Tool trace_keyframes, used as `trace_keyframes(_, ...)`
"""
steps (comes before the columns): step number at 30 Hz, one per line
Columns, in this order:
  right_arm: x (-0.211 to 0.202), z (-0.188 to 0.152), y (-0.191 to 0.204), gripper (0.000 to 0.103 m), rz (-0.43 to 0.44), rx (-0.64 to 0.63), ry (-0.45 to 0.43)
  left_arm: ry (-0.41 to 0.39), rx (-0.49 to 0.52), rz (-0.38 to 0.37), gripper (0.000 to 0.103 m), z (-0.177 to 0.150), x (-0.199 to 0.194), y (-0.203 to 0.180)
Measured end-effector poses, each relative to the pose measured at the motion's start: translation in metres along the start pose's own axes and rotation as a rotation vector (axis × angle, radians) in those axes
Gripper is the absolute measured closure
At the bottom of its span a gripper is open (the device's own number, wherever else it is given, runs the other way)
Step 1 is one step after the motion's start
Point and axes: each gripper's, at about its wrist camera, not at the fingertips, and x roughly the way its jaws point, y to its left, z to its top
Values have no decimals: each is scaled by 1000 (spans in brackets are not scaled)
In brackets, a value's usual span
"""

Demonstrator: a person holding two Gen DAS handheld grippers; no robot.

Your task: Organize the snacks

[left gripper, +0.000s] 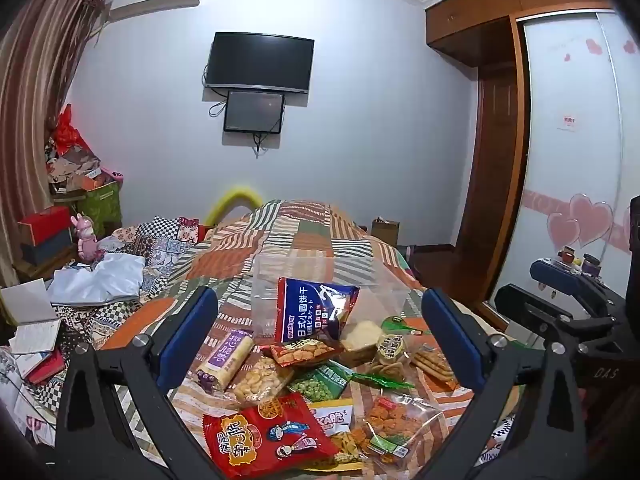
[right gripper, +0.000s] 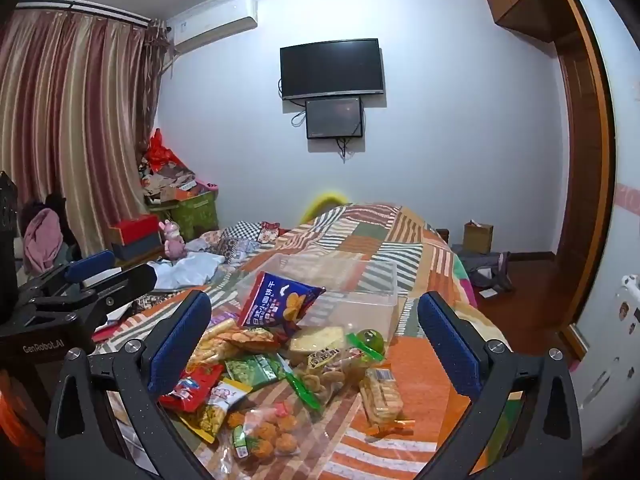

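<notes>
A pile of snack packets lies on the patchwork bed. A blue biscuit bag (left gripper: 314,310) (right gripper: 280,300) leans against a clear plastic box (left gripper: 320,276) (right gripper: 352,284) behind the pile. A red chip bag (left gripper: 268,436) lies nearest in the left wrist view. A green pea packet (left gripper: 324,380) (right gripper: 256,366) and a cracker pack (right gripper: 380,394) lie among the rest. My left gripper (left gripper: 320,344) is open and empty above the pile. My right gripper (right gripper: 316,344) is open and empty above the pile. The right gripper also shows at the right edge of the left wrist view (left gripper: 560,296).
The bed's quilt (right gripper: 360,232) stretches away toward the far wall. Boxes and a pink toy (right gripper: 173,240) sit at the left by the curtain. A wardrobe (left gripper: 568,160) stands at the right. Books and white cloth (left gripper: 96,280) lie at the bed's left side.
</notes>
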Motion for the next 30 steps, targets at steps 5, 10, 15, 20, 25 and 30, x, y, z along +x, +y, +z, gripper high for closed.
trace_keyframes(5,2,0,1,0,-1,-5,4,2,-1,1,0,6,-2,1)
trace_keyframes(10,2,1,4,0,3,-1,2,-4,21,6,0,4,-4,-4)
trace_keyframes(15,0,0,11,0,2,-5,-1,-5,18,7,0,4,-6,-4)
trace_keyframes(20,-2,2,4,0,19,10,-4,-7,17,9,0,4,-7,-2)
trace_keyframes(25,-5,4,5,0,24,6,-6,-9,16,10,0,5,-8,0)
trace_keyframes(30,-5,5,6,0,25,6,-7,-11,17,13,0,4,-8,0)
